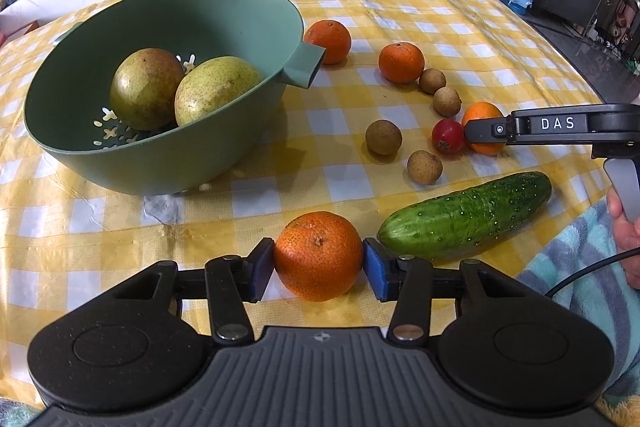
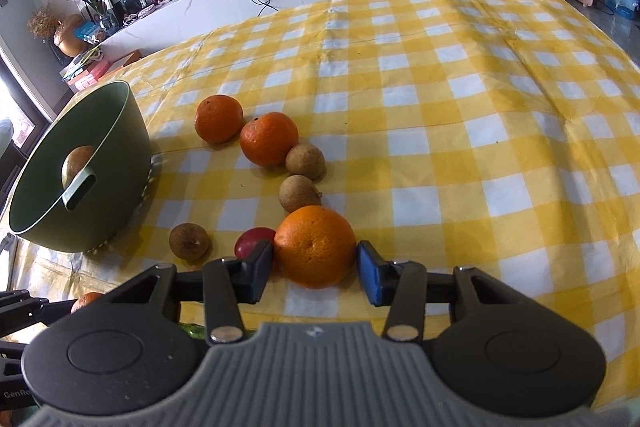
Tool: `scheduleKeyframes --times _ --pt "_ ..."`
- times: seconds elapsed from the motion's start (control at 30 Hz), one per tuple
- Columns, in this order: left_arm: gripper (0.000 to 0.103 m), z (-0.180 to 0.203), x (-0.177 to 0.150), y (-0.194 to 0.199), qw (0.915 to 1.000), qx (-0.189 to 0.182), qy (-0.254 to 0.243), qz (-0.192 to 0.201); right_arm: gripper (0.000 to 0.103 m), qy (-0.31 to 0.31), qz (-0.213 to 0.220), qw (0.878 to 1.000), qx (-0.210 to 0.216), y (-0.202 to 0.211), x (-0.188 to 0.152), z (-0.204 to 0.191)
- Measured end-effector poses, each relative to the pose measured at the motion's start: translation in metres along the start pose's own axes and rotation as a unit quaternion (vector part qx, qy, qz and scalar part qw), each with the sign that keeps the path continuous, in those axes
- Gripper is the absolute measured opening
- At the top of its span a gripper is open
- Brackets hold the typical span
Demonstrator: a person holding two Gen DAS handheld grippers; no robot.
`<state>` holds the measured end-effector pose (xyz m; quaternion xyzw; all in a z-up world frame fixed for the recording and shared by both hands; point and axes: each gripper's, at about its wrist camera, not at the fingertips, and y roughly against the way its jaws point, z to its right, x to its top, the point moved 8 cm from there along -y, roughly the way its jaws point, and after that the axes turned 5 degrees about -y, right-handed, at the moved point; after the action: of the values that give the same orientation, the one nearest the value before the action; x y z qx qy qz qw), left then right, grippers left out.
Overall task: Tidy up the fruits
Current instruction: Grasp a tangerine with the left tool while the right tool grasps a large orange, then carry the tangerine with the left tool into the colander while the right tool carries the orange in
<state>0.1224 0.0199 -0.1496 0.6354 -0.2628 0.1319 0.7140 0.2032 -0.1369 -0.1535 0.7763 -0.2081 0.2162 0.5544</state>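
Note:
A green colander bowl (image 1: 224,7) holds two pears (image 1: 146,87) on a yellow checked tablecloth; it also shows at the left of the right wrist view (image 2: 132,131). My left gripper (image 1: 319,263) is shut on a tangerine (image 1: 319,255) low over the cloth. My right gripper (image 2: 315,267) has its pads against an orange (image 2: 316,245) on the cloth; in the left wrist view the right gripper (image 1: 484,131) and that orange (image 1: 482,113) sit at the right. Two more tangerines (image 1: 328,41) (image 1: 401,62), several brown longans (image 1: 383,137) and a small red fruit (image 1: 448,135) lie loose.
A cucumber (image 1: 466,215) lies near the front right edge, next to my left gripper. A striped towel (image 1: 580,279) covers the near right. The table's far half (image 2: 480,87) is bare cloth. A counter and metal bin stand beyond.

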Motion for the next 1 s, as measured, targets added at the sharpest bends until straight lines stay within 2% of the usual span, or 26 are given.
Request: scheduleKeyframes --times 0.43,0.83,1.0 --pt "0.053 -0.003 0.002 0.011 0.9998 0.005 0.009 0.020 0.043 0.009 0.023 1.000 -0.001 0.013 -0.002 -0.001" --pt "0.053 -0.011 0.027 0.065 0.9951 0.010 0.034 0.093 0.042 0.073 0.087 0.993 0.042 0.046 -0.004 -0.028" --pt "0.053 -0.024 0.045 0.086 0.9917 0.020 0.051 0.116 0.042 0.093 0.094 0.989 0.067 0.060 -0.004 -0.047"
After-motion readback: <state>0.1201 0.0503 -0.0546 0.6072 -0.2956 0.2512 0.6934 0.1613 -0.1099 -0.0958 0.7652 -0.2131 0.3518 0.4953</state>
